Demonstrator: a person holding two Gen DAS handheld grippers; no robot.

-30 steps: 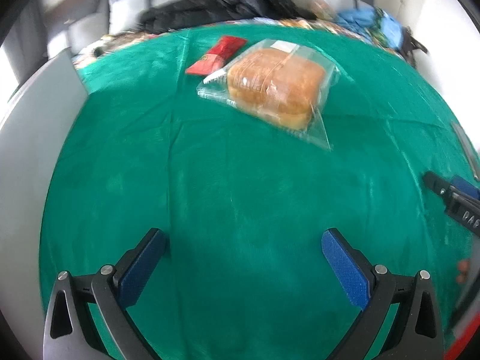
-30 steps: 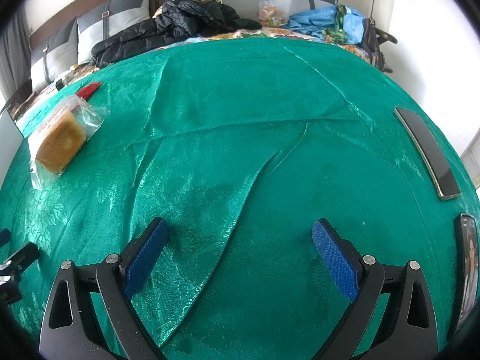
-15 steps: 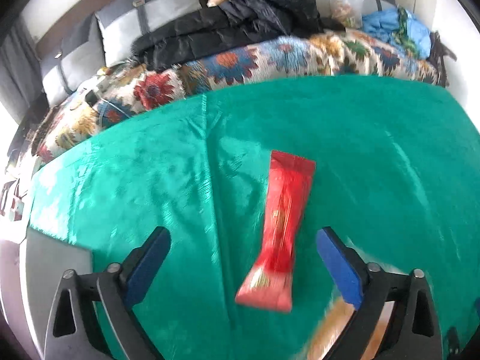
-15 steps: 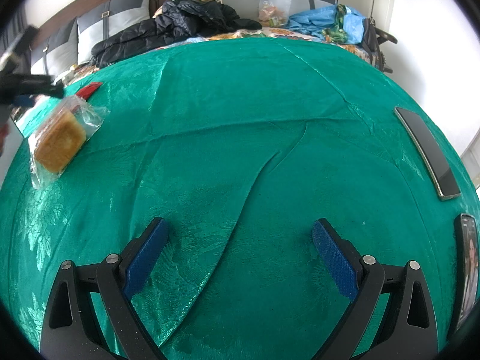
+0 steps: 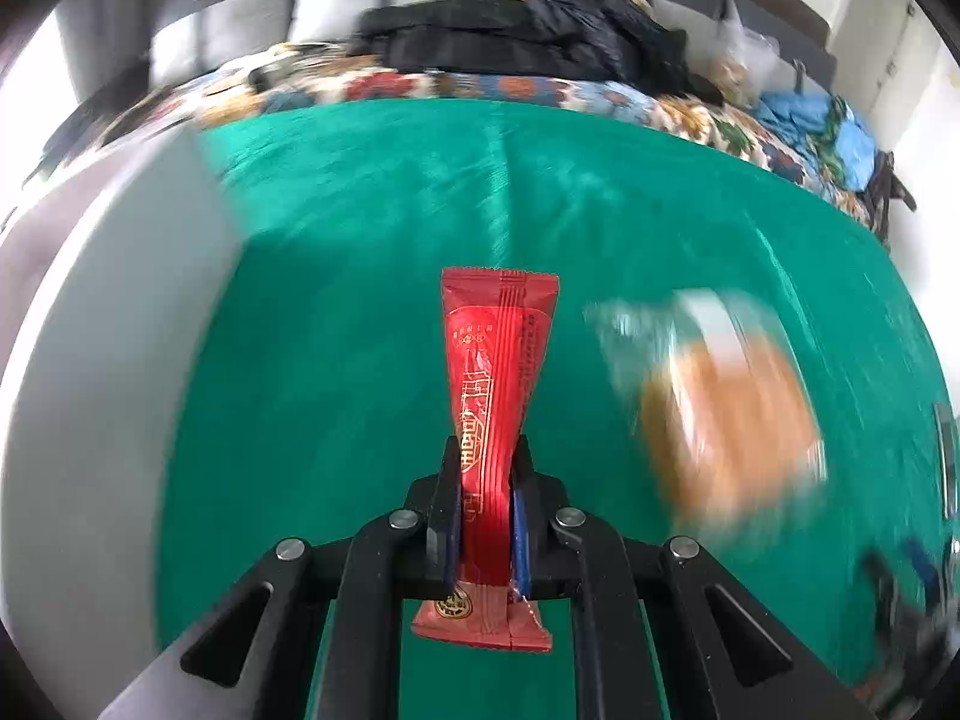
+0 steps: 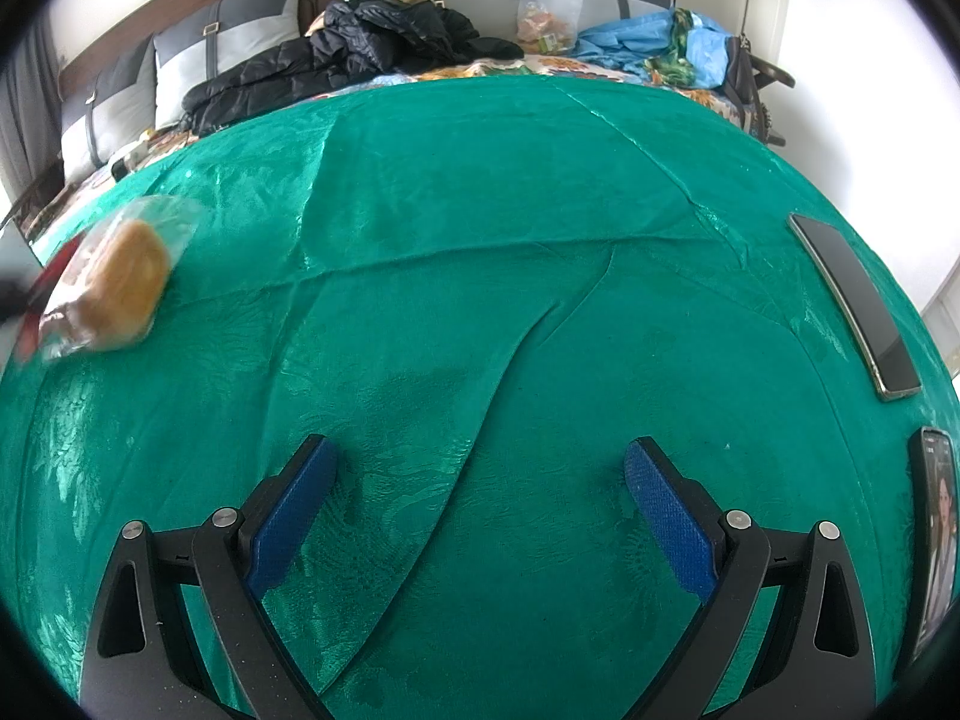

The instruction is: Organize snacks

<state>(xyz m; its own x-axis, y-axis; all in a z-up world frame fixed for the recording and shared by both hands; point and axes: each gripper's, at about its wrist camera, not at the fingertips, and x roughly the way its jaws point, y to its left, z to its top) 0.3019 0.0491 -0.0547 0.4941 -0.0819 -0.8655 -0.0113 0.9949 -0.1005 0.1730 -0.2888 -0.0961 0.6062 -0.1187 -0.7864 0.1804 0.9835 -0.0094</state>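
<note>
My left gripper (image 5: 486,480) was matt black plastic with bright metal screws, its blue pads pressed on a glossy red foil snack packet (image 5: 495,372). At three o'clock of it, bread sat in a clear, shiny plastic bag (image 5: 720,414). The green tablecloth (image 6: 480,240) was satiny woven cloth, creased. My right gripper's (image 6: 480,510) pads (image 6: 666,516) looked rough and textured. At two o'clock lay a glossy, glass-faced phone (image 6: 852,300).

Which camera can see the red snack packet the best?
The left wrist camera. The red snack packet fills the middle of its picture, pinched between the shut left tongs, gold print readable. The right wrist camera shows only a blurred red streak at its left edge, behind the bagged bread.
</note>
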